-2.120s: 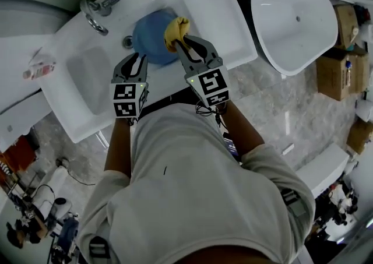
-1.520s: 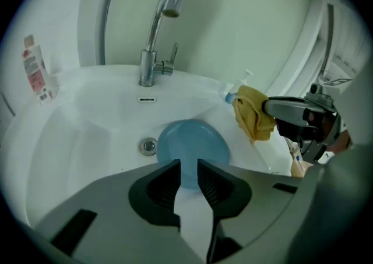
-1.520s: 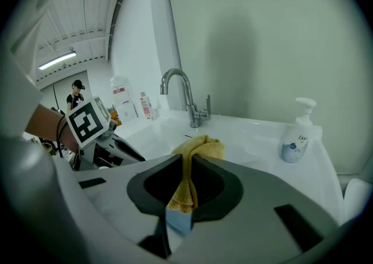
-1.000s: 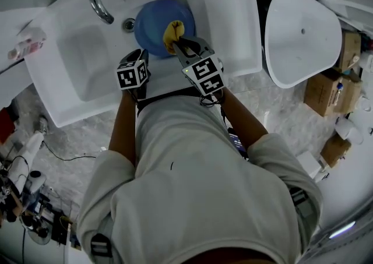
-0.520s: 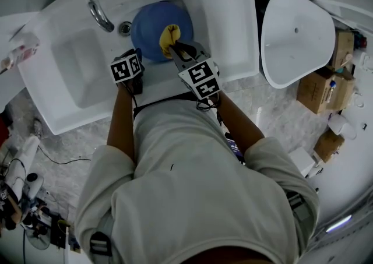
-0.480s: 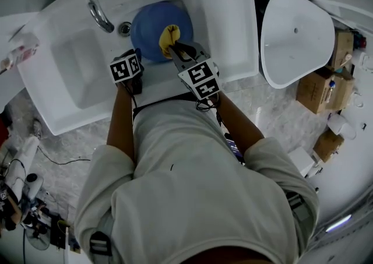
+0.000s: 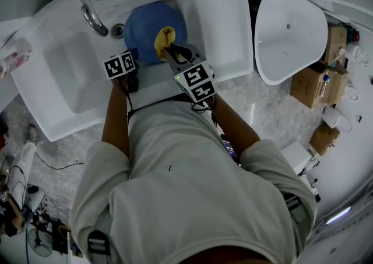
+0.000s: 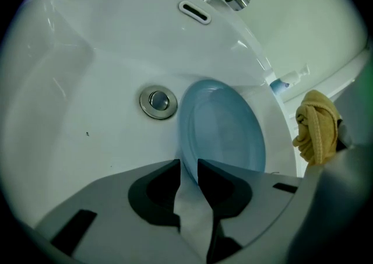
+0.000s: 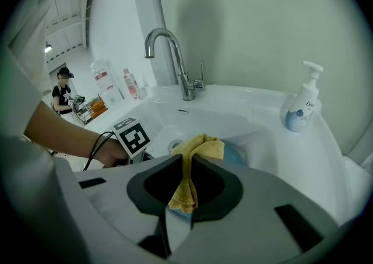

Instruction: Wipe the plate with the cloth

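A blue plate (image 7: 145, 24) stands tilted in the white sink (image 7: 224, 35), next to the drain (image 8: 158, 101). My left gripper (image 8: 187, 166) is shut on the plate's near rim (image 8: 224, 134); in the head view this gripper (image 7: 133, 56) sits at the plate's lower left. My right gripper (image 9: 187, 161) is shut on a bunched yellow cloth (image 9: 201, 146), which hangs between its jaws. Seen from the head, the cloth (image 7: 163, 40) lies over the plate's lower right part, with the right gripper (image 7: 168, 52) just behind it. The cloth (image 8: 317, 126) also shows right of the plate.
A chrome faucet (image 7: 90, 6) stands at the sink's back left. A soap pump bottle (image 9: 300, 108) sits on the back right rim. A white tub (image 7: 288, 24) and cardboard boxes (image 7: 315, 82) are to the right. A person (image 9: 63, 97) stands far off.
The right gripper has brought the cloth from the plate's upper right down to its lower right. The left gripper stays at the plate's near rim.
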The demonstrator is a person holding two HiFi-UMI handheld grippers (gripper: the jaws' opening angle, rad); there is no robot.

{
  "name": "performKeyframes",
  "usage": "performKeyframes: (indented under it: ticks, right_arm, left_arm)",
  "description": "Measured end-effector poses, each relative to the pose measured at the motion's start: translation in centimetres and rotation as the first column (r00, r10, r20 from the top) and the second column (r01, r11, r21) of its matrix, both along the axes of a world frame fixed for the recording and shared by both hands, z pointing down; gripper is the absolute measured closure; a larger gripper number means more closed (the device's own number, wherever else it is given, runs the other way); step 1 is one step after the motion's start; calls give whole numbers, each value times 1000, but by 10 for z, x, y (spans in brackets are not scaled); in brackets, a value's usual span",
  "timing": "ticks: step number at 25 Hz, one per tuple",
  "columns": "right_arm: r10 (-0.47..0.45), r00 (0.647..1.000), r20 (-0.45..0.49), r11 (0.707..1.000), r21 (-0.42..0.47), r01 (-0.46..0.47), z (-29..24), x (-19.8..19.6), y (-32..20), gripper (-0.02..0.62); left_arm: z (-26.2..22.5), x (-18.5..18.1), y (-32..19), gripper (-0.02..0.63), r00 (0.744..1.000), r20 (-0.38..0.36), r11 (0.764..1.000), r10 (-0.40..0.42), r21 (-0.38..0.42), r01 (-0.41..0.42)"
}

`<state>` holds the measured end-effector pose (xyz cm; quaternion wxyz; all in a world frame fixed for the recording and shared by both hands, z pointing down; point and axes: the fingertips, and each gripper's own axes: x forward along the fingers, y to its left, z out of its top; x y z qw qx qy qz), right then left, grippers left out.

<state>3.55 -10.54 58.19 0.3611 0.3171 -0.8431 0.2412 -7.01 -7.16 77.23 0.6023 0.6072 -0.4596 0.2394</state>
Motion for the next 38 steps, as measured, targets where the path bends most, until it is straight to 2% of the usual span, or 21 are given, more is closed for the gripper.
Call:
performKeyframes:
  ticks: [4,11,18,27,29,33,38]
  right_arm:
    - [2,1000,-7,1000,-2,-2,2,2,2,546]
    - [4,1000,-9,1000,13,-4,1,4,-3,546]
    - [2,1000,-3,1000,22,-2,0,6,-8,546]
    - [33,999,-22,999,6,-32,13,17,-17,546]
    - [46,999,-24,999,-18,-47,21,19,-20,546]
    - [79,996,-35,989,-120,-83,48,24,-20,546]
    - [112,992,-57,974,-191,-121,72,27,-22,546]
  left_arm:
    - [3,5,-1,515,1000,-30,1000,3,0,-3]
    - [-12,-2,-7,535,994,-92,997,-66,40,70]
    - [-33,-11,-9,546,1000,-9,995,22,96,-21]
    - [-67,-16,-18,545,995,67,981,78,170,-88]
    - [-71,-19,-19,545,993,80,979,89,179,-102]
    - [-79,-27,-19,545,989,106,975,104,185,-123]
    - [-85,-31,-19,545,987,116,974,107,188,-128]
